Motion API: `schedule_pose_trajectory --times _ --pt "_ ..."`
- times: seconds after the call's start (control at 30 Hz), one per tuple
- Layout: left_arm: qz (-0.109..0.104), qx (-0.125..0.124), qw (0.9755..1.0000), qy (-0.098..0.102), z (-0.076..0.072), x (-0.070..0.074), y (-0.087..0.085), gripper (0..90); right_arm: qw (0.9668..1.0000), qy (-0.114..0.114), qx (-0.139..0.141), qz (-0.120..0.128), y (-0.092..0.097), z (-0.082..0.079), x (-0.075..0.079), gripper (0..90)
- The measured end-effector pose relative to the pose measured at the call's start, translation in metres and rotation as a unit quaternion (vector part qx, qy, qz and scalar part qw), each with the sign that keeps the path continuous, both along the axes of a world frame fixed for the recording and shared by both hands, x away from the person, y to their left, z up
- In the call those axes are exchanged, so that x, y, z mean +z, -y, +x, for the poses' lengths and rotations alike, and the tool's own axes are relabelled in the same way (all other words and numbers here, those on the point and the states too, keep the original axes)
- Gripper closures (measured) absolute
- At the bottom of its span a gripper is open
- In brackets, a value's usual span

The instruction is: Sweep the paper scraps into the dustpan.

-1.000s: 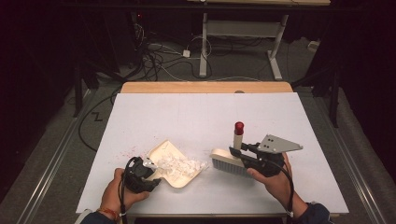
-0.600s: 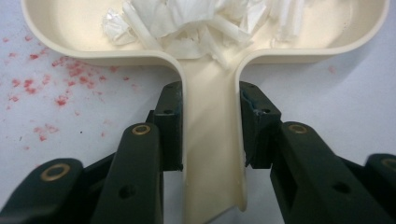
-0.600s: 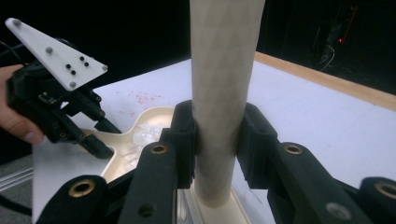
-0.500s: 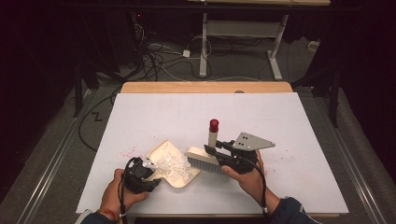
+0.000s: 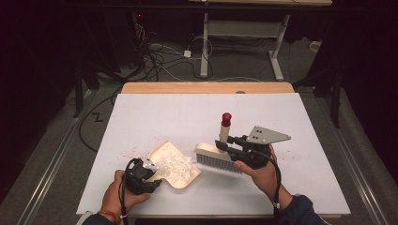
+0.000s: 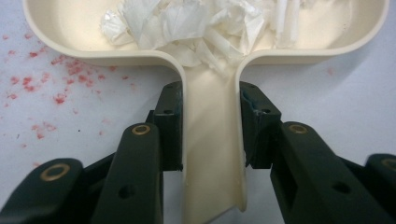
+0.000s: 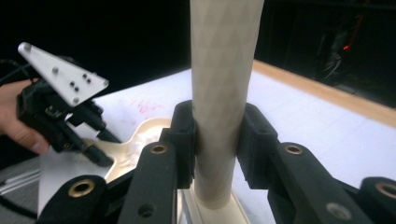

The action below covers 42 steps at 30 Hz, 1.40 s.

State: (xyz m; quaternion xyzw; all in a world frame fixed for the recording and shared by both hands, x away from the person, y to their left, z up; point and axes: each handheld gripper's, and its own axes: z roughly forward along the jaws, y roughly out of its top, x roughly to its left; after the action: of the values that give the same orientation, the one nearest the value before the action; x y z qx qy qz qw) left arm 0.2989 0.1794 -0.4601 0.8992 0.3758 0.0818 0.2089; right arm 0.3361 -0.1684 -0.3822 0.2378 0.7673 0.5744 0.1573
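A cream dustpan (image 5: 159, 152) lies on the white table, with white paper scraps (image 5: 177, 165) piled in it. My left gripper (image 5: 151, 173) is shut on the dustpan's handle (image 6: 212, 158), a jaw on each side, and the scraps (image 6: 196, 23) lie just ahead. A hand brush (image 5: 213, 158) with grey bristles and a red-tipped cream handle (image 5: 225, 127) stands at the pan's open right edge. My right gripper (image 5: 229, 145) is shut on that handle (image 7: 224, 70), which rises upright between the jaws.
Red specks (image 5: 129, 152) dot the table left of the pan, and the same specks (image 6: 60, 84) show close by in the left gripper view. The table's wooden far edge (image 5: 206, 87) meets a dark floor with cables (image 5: 159, 56) and a desk frame (image 5: 244, 33).
My right gripper swept the brush left up to the dustpan's mouth, then drew back a little to the right. The left gripper and dustpan have stayed put.
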Motion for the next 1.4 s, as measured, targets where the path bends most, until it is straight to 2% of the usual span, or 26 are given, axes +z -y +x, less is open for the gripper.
schedule_pose_trajectory --times 0.13,0.27,0.37,0.4,0.43,0.47,0.5,0.53,0.6,0.67,0.7,0.73,0.77,0.8,0.83,0.9,0.93,0.97,1.0,1.03,1.13,1.3,1.4 --pt "0.001 -0.001 1.0000 0.000 0.000 0.000 0.000 63.3 0.9997 0.010 -0.020 0.007 0.011 0.001 0.007 71.4" --pt "0.002 -0.002 1.0000 0.002 0.000 0.000 0.000 63.3 0.9967 0.040 -0.070 0.003 0.025 0.004 0.012 71.4" --pt "0.004 -0.002 1.0000 0.003 0.000 0.001 0.000 63.3 0.9918 0.052 -0.117 -0.001 0.034 0.008 0.009 71.5" --pt "0.004 -0.002 1.0000 0.003 0.000 0.001 0.000 63.3 0.9868 0.067 -0.147 -0.009 0.036 0.010 0.005 71.5" --pt "0.003 -0.002 1.0000 0.002 0.000 0.001 0.000 63.3 0.9834 0.080 -0.162 -0.018 0.036 0.012 0.002 71.4" --pt "0.003 -0.002 1.0000 0.003 0.000 0.001 0.000 63.3 0.9834 0.080 -0.162 -0.018 0.036 0.012 0.002 71.4" --pt "0.004 -0.002 1.0000 0.003 0.000 0.001 0.001 63.3 0.9787 0.095 -0.180 -0.028 0.035 0.016 -0.007 71.4" --pt "0.006 -0.004 1.0000 0.003 0.000 0.001 0.001 63.3 0.9787 0.095 -0.180 -0.028 0.035 0.016 -0.007 71.4" --pt "0.005 -0.003 1.0000 0.003 0.000 0.003 0.001 63.3 0.9747 0.097 -0.198 -0.037 0.033 0.026 -0.021 71.5" --pt "0.006 -0.004 1.0000 0.002 0.000 0.004 0.001 63.4 0.9746 0.091 -0.201 -0.037 0.032 0.030 -0.026 71.4" --pt "0.006 -0.004 1.0000 0.002 0.000 0.004 0.001 63.4 0.9764 0.070 -0.202 -0.031 0.030 0.034 -0.035 71.4" --pt "0.006 -0.004 1.0000 0.002 0.000 0.004 0.001 63.4 0.9764 0.070 -0.202 -0.031 0.030 0.034 -0.035 71.4" --pt "0.005 -0.003 1.0000 0.002 0.000 0.004 0.001 63.3 0.9790 0.065 -0.192 -0.019 0.028 0.033 -0.037 71.4" --pt "0.005 -0.003 1.0000 0.002 0.000 0.004 0.001 63.3 0.9790 0.065 -0.192 -0.019 0.028 0.033 -0.037 71.4" --pt "0.005 -0.003 1.0000 0.003 0.000 0.004 0.001 63.3 0.9819 0.058 -0.178 -0.027 0.021 0.029 -0.035 71.2" --pt "0.006 -0.003 1.0000 0.004 0.000 0.004 0.001 63.3 0.9830 0.053 -0.174 -0.026 0.017 0.026 -0.036 71.1" --pt "0.006 -0.003 1.0000 0.004 -0.001 0.004 0.002 63.3 0.9847 0.047 -0.164 -0.036 0.005 0.022 -0.036 70.9" --pt "0.006 -0.002 1.0000 0.004 -0.001 0.004 0.002 63.3 0.9847 0.047 -0.164 -0.036 0.005 0.022 -0.036 70.9" --pt "0.006 -0.003 1.0000 0.005 -0.001 0.004 0.002 63.3 0.9851 0.054 -0.158 -0.041 -0.009 0.018 -0.036 71.1" --pt "0.005 -0.002 1.0000 0.005 -0.001 0.004 0.002 63.3 0.9851 0.054 -0.158 -0.041 -0.009 0.018 -0.036 71.1" --pt "0.004 -0.001 1.0000 0.004 -0.001 0.003 0.002 63.3 0.9874 0.055 -0.139 -0.050 -0.029 0.014 -0.036 71.2" --pt "0.004 -0.004 1.0000 0.004 -0.001 0.003 0.004 63.2 0.9921 0.039 -0.116 -0.027 -0.057 0.012 -0.035 71.3" --pt "0.003 -0.005 1.0000 0.004 -0.001 0.003 0.005 63.2 0.9937 0.036 -0.104 -0.017 -0.065 0.011 -0.034 71.5"
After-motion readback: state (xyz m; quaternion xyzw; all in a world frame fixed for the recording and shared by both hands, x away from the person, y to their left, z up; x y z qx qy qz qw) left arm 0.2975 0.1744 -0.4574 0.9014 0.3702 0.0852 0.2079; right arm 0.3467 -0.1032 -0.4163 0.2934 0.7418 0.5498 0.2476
